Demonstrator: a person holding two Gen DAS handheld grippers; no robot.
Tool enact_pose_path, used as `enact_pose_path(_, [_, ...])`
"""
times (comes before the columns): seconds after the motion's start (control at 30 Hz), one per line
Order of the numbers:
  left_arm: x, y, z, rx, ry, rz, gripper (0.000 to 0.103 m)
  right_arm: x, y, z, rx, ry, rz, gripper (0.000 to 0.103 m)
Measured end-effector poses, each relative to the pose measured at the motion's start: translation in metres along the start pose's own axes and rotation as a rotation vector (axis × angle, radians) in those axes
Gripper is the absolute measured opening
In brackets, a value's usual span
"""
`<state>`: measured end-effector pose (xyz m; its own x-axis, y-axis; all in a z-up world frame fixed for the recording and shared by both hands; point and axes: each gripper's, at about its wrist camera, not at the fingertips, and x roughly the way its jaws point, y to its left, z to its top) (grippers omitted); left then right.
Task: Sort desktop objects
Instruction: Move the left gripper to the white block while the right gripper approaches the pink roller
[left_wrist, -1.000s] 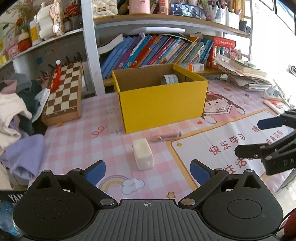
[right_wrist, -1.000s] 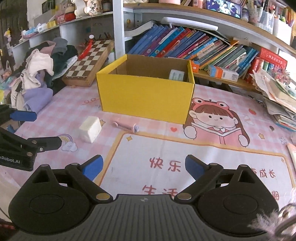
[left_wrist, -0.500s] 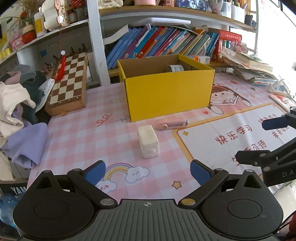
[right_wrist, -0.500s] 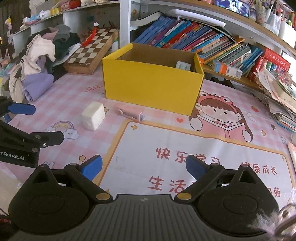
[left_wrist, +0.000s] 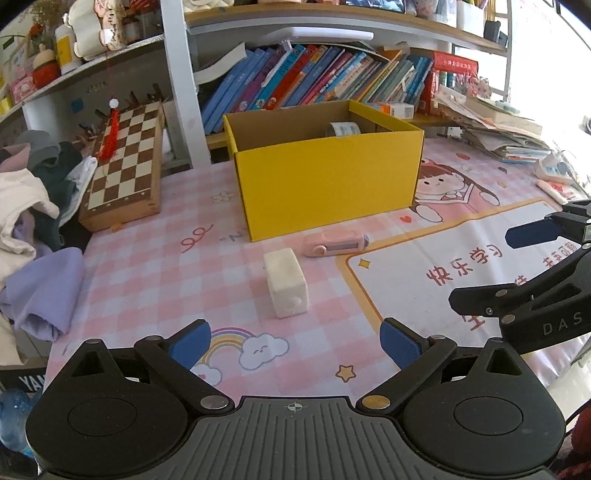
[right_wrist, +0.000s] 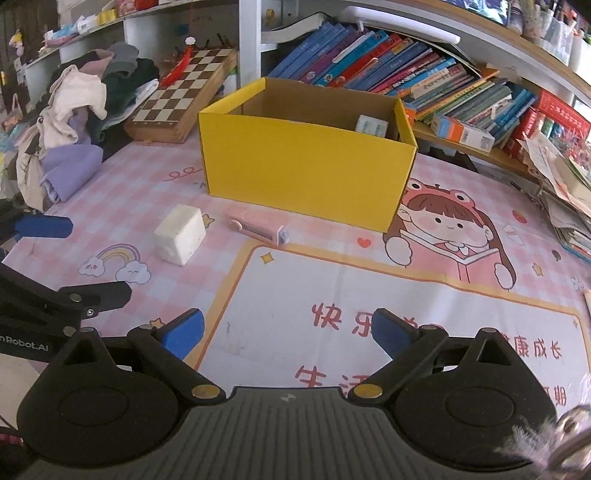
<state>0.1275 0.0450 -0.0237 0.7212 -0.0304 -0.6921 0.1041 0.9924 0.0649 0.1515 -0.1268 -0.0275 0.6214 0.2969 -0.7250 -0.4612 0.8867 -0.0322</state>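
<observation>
A white block (left_wrist: 286, 282) (right_wrist: 180, 235) lies on the pink checked mat. Just beyond it lies a pink utility knife (left_wrist: 335, 243) (right_wrist: 258, 229), in front of an open yellow box (left_wrist: 325, 181) (right_wrist: 306, 177). A tape roll (left_wrist: 343, 129) and a small packet (right_wrist: 371, 125) rest inside the box. My left gripper (left_wrist: 295, 345) is open, close in front of the white block, holding nothing. My right gripper (right_wrist: 288, 332) is open over the white panel of the mat, nearer than the knife. Each gripper shows at the edge of the other's view.
A chessboard (left_wrist: 125, 170) leans at the back left beside a heap of clothes (left_wrist: 33, 206). A shelf of books (left_wrist: 314, 81) runs behind the box. Stacked papers (right_wrist: 565, 192) lie at the right.
Both grippers have moved forward towards the block, knife and box, which now look larger. Both have stayed open.
</observation>
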Motion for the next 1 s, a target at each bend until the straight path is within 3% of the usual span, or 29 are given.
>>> enact_pose_path(0.67, [0.038,-0.007,0.026,-0.044,0.04,0.041,0.1,0.034,-0.029,0.026,-0.05,0.025,0.059,0.098])
enact_pose_path(0.87, [0.049,-0.006,0.031,-0.078,0.056,0.052,0.1,0.047,-0.036,0.03,-0.067,0.039,0.1,0.094])
enact_pose_path(1.0, [0.057,-0.006,0.034,-0.09,0.056,0.058,0.099,0.058,-0.041,0.035,-0.078,0.045,0.123,0.083])
